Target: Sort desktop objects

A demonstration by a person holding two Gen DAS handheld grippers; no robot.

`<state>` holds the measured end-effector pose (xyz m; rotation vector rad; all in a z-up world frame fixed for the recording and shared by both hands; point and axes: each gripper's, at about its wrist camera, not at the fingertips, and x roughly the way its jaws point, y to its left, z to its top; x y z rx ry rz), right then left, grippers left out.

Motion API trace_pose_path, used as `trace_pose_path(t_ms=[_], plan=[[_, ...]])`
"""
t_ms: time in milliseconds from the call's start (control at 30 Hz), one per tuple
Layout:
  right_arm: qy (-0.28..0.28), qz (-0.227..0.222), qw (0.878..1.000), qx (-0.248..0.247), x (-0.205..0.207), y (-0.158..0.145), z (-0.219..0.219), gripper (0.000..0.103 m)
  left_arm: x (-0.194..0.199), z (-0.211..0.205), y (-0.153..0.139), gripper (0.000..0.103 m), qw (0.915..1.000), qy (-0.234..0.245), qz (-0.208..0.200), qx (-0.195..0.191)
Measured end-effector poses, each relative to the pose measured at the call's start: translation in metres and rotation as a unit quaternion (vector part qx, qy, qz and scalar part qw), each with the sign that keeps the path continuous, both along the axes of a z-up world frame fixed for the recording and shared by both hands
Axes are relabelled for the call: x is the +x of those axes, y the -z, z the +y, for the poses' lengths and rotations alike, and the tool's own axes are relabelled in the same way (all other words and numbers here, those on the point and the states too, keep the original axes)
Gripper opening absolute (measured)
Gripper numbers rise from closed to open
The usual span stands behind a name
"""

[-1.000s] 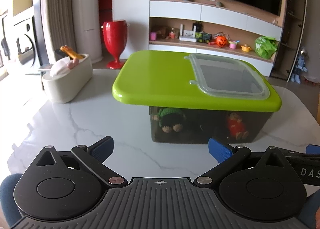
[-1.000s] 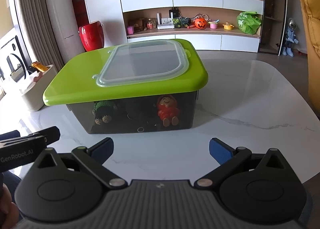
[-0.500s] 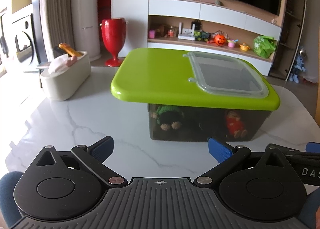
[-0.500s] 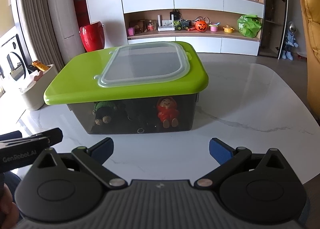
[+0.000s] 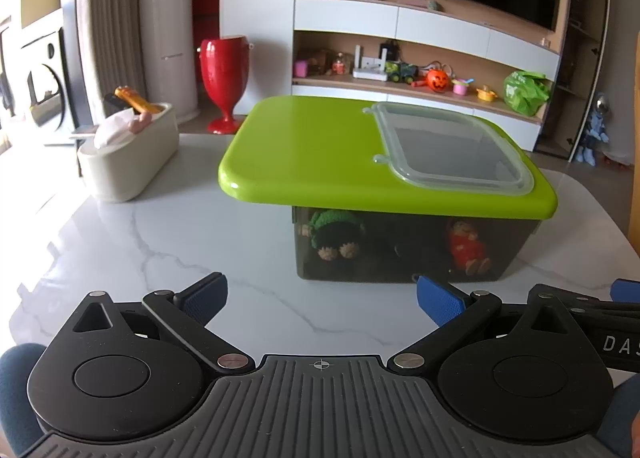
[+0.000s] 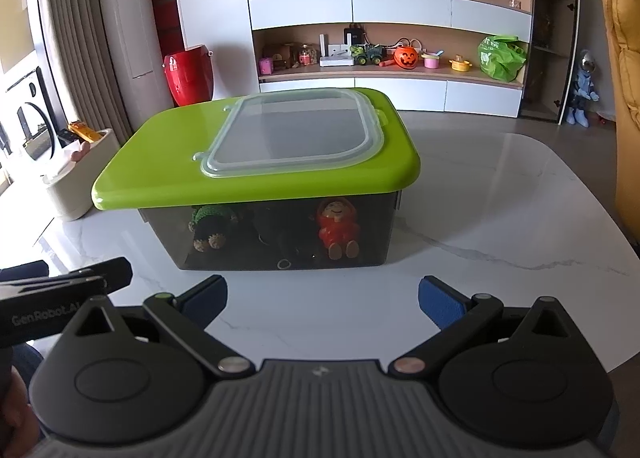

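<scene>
White marble is spreading across the counter (image 5: 168, 242), with a shelf unit (image 6: 384, 69) of toys standing along the far wall. Sitting near the middle of the counter is the bin (image 5: 400, 254), a dark see-through tub wearing a green lid (image 5: 312, 149); a clear hatch (image 5: 452, 149) is lying shut in that lid. Inside, a green doll (image 5: 334, 234) and a red doll (image 5: 466, 244) are leaning against the front wall. A white caddy (image 5: 128, 153) is standing well apart to the bin's left, holding a yellow tool and some pink things.

The left gripper (image 5: 320, 298) is hovering low over the counter's near edge, level and pointing at the bin's left front corner, its blue fingers (image 5: 202, 296) spread wide and holding nothing. The right gripper (image 6: 322, 298) is hanging just beside it, aimed at the bin's front wall, its fingers (image 6: 440, 304) likewise splayed apart and empty. Neither is touching the bin. Each gripper's body is showing at the edge of the other's view.
</scene>
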<state>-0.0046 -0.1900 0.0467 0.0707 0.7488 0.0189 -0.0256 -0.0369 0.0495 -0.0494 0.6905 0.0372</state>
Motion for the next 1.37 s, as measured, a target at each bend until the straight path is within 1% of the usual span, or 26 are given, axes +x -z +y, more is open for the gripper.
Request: trace_pose_path(t_ms=[167, 467, 1200, 1267, 1367], plan=[[0.001, 0.000, 1.000, -0.001, -0.0029, 0.0013, 0.0058, 0.103, -0.0004, -0.0015, 0.0002, 0.103, 1.0000, 0.003, -0.003, 0.001], [0.001, -0.001, 1.000, 0.002, -0.0026, -0.0007, 0.0008, 0.103, 0.0004, -0.0072, 0.0004, 0.103, 0.9999, 0.007, -0.005, 0.011], [-0.003, 0.004, 1.000, 0.003, 0.0013, 0.0008, 0.0017, 0.103, 0.0003, -0.0047, 0.0016, 0.103, 1.0000, 0.007, 0.000, 0.006], [-0.003, 0.004, 1.000, 0.003, 0.0016, 0.0010, 0.0016, 0.103, -0.0007, -0.0052, 0.0013, 0.103, 0.9999, 0.007, -0.004, 0.011], [-0.004, 0.006, 1.000, 0.003, 0.0016, 0.0014, 0.0018, 0.103, -0.0031, -0.0078, 0.0007, 0.103, 0.9994, 0.005, -0.016, 0.030]])
